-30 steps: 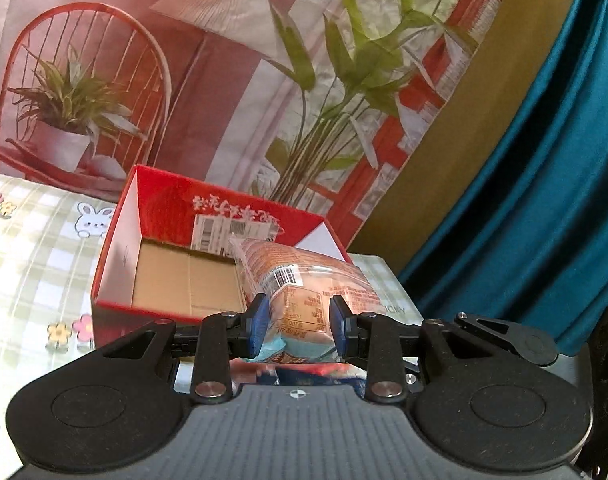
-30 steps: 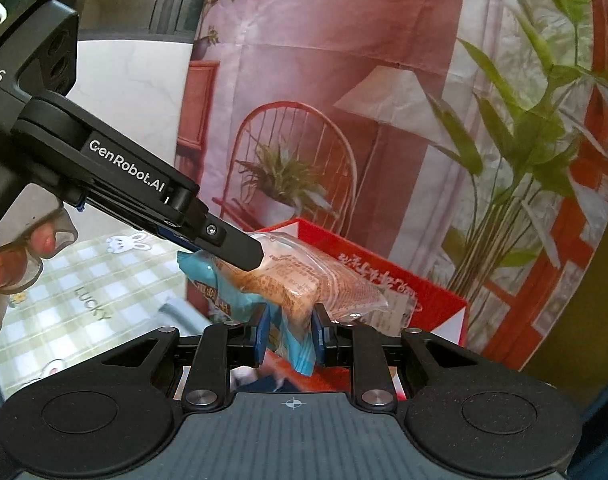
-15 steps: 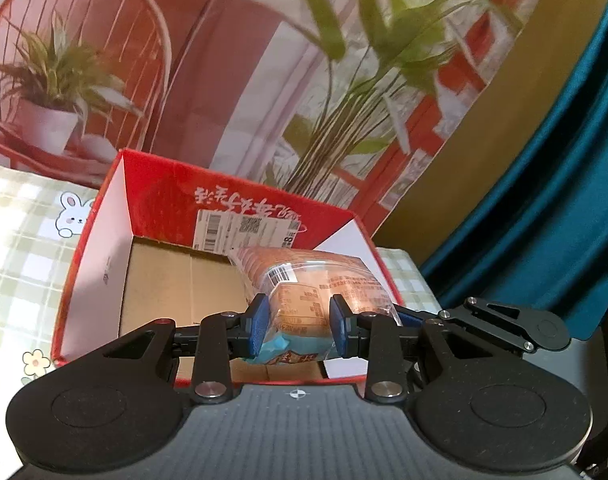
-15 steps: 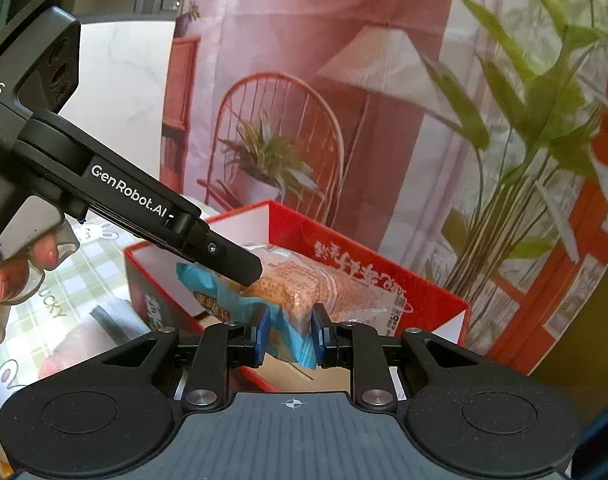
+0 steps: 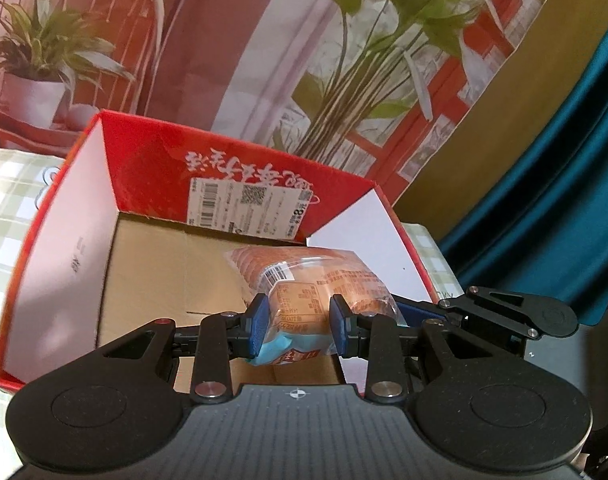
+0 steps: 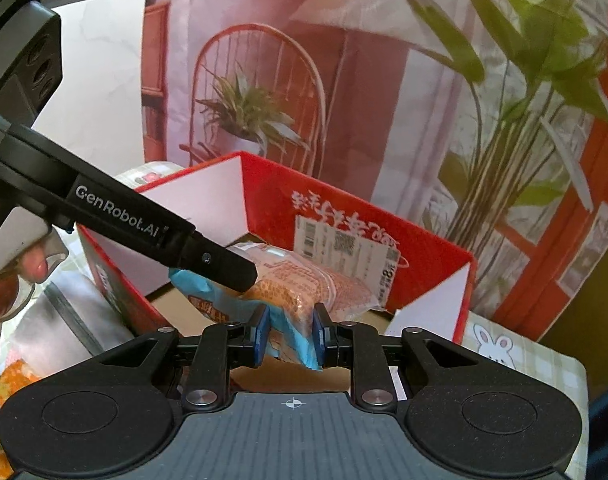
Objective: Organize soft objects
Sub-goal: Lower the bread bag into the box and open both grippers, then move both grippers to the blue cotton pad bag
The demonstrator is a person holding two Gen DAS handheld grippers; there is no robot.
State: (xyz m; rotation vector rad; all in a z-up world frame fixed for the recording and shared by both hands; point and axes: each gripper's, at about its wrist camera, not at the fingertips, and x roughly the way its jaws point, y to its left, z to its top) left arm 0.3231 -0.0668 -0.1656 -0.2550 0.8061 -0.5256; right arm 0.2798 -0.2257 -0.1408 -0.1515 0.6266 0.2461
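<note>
A clear bag of sliced bread [image 5: 304,280] with a blue end is held by both grippers over the open red cardboard box [image 5: 144,152]. My left gripper [image 5: 299,324] is shut on the bag's near end. My right gripper [image 6: 291,332] is shut on the bag's blue crimped edge [image 6: 300,340]; the bread bag [image 6: 304,284] hangs above the box's brown floor [image 6: 272,376]. The left gripper's arm [image 6: 144,228] crosses the right wrist view from the left. The right gripper's finger [image 5: 504,312] shows at the right of the left wrist view.
The red box [image 6: 424,240] stands on a green checked cloth [image 5: 4,208] with bunny prints [image 6: 498,346]. A printed backdrop with plants hangs behind it [image 5: 264,40]. A teal curtain [image 5: 564,160] is at the right. A silver packet [image 6: 64,320] lies left of the box.
Both grippers moved forward and down with the bread bag, from in front of the box's near rim to over its inside. The box looms larger in both views.
</note>
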